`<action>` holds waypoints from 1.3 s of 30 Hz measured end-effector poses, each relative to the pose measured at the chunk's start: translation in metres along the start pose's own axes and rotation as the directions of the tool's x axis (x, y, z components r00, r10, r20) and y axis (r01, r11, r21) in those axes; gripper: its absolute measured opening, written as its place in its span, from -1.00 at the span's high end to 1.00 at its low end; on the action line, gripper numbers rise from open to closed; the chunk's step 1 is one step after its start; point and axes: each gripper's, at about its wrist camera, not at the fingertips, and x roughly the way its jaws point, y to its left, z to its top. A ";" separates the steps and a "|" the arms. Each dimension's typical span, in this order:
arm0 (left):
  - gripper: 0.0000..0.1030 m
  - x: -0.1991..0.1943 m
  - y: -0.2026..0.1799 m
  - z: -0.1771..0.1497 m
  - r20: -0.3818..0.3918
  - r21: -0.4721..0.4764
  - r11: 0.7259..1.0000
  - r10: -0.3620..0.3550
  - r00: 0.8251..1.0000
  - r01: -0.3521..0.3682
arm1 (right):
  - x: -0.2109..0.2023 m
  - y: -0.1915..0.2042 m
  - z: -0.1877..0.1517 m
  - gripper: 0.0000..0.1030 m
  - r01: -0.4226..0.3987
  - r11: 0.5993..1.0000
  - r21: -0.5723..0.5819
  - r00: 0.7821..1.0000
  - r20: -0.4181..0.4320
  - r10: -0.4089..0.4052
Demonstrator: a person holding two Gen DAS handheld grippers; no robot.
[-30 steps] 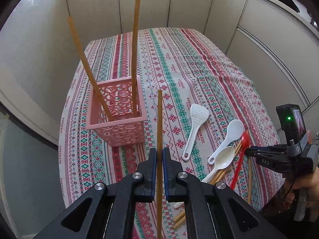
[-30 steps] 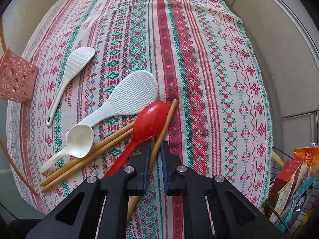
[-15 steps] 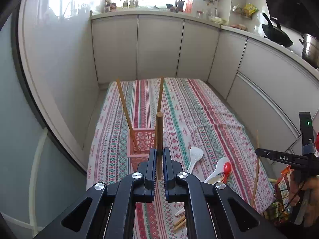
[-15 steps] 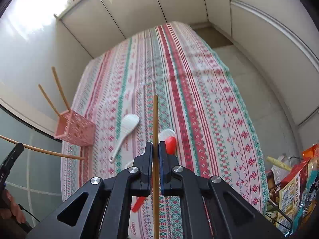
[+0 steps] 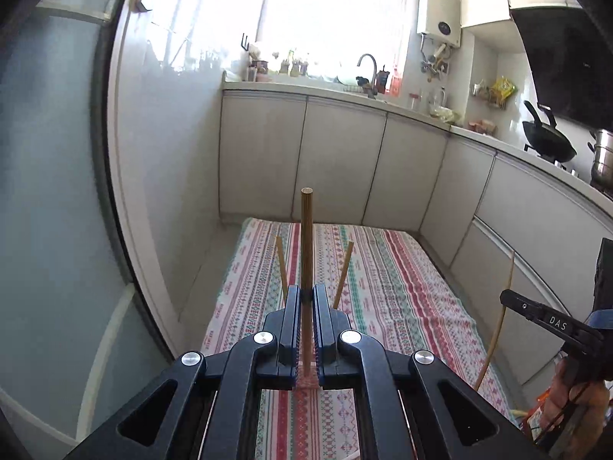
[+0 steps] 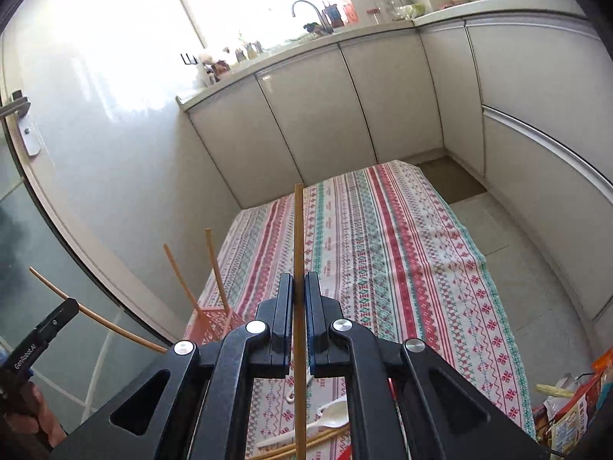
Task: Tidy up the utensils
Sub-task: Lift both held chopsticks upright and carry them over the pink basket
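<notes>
My left gripper (image 5: 305, 292) is shut on a wooden chopstick (image 5: 307, 237) that stands upright between the jaws, high above the table. My right gripper (image 6: 299, 281) is shut on another wooden chopstick (image 6: 298, 237), also upright. The pink perforated holder (image 6: 214, 320) sits at the table's near left with two chopsticks (image 6: 215, 264) leaning in it; in the left wrist view it is mostly hidden behind the fingers, with only those chopsticks (image 5: 281, 264) showing. White spoons (image 6: 325, 418) and loose chopsticks lie on the cloth below my right gripper.
The patterned tablecloth (image 6: 383, 253) covers a long table ringed by white kitchen cabinets (image 5: 345, 165). Snack packets (image 6: 571, 418) sit at the lower right. The right gripper also shows in the left wrist view (image 5: 544, 318), and the left one in the right wrist view (image 6: 42, 335).
Both grippers have risen and tilted up, each carrying its chopstick; the views swung from the tabletop to the cabinets and window. The right chopstick has left the pile.
</notes>
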 end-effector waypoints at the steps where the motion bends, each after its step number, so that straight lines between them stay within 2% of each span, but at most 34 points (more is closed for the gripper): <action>1: 0.89 -0.001 0.004 0.001 0.013 -0.011 1.000 0.003 1.000 -0.002 | 0.002 0.004 0.001 0.89 -0.014 1.000 -0.002 1.000 0.013 0.014; 6: 0.89 0.002 0.021 0.005 0.071 -0.068 0.998 0.008 0.997 -0.003 | 0.013 0.026 0.009 0.89 -0.060 0.998 -0.011 0.997 0.056 0.061; 9: 0.89 0.005 0.023 0.008 0.109 -0.055 0.998 -0.003 0.994 0.009 | 0.020 0.041 0.011 0.89 -0.083 0.996 -0.031 0.993 0.083 0.085; 12: 0.89 0.022 0.019 0.011 0.077 -0.027 1.000 -0.006 0.997 0.008 | 0.027 0.056 0.013 0.89 -0.103 0.993 -0.050 0.987 0.117 0.109; 19: 0.89 0.081 0.018 0.000 -0.057 0.017 1.000 0.014 0.998 -0.013 | 0.061 0.088 0.024 0.89 -0.152 0.983 -0.098 0.971 0.171 0.167; 28: 0.88 0.136 0.030 -0.021 -0.186 -0.034 0.999 -0.015 0.982 0.008 | 0.124 0.103 0.029 0.89 -0.204 0.975 -0.086 0.968 0.129 0.214; 35: 0.86 0.152 0.036 -0.026 -0.185 -0.073 0.997 -0.053 0.981 0.040 | 0.159 0.111 0.021 0.88 -0.183 0.973 -0.143 0.974 0.110 0.199; 39: 0.70 0.149 0.036 -0.025 -0.171 -0.072 0.997 -0.046 0.984 0.034 | 0.179 0.112 0.010 0.88 -0.174 0.970 -0.167 0.980 0.069 0.188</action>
